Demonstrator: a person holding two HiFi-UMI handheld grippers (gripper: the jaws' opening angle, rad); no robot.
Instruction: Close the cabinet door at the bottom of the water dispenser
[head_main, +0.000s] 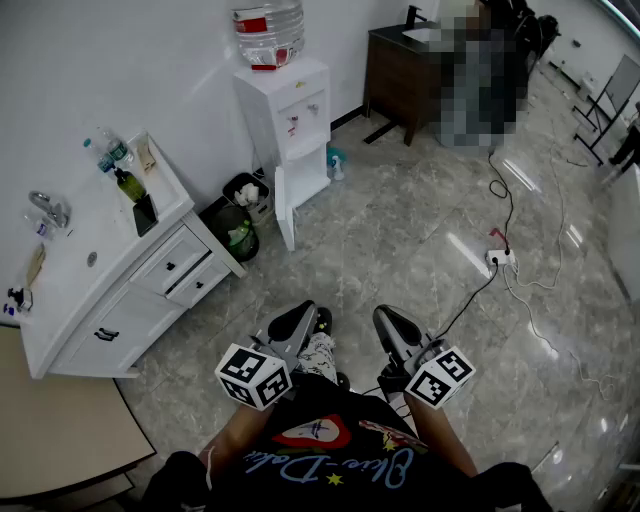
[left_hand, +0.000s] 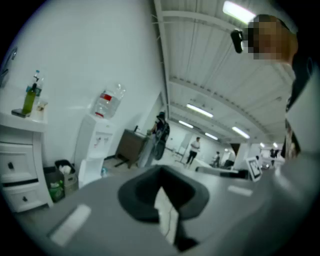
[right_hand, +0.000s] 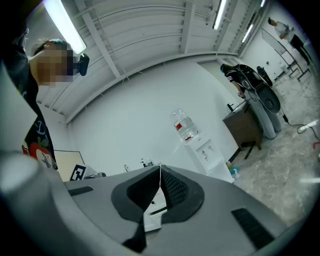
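The white water dispenser (head_main: 287, 108) stands against the far wall with a bottle (head_main: 268, 22) on top. Its bottom cabinet door (head_main: 285, 208) hangs open, swung out toward the room. Both grippers are held close to the person's body, far from the dispenser. The left gripper (head_main: 303, 318) is shut and holds nothing, as is the right gripper (head_main: 388, 320). In the left gripper view the jaws (left_hand: 160, 187) meet, with the dispenser (left_hand: 95, 142) far off at the left. In the right gripper view the shut jaws (right_hand: 160, 168) point toward the dispenser (right_hand: 207, 152).
A white vanity with a sink and drawers (head_main: 110, 285) lines the left wall. Two bins (head_main: 236, 228) sit between it and the dispenser. A blue spray bottle (head_main: 335, 163) stands right of the door. A brown cabinet (head_main: 400, 70) is at the back; a power strip with cables (head_main: 498, 258) lies on the marble floor.
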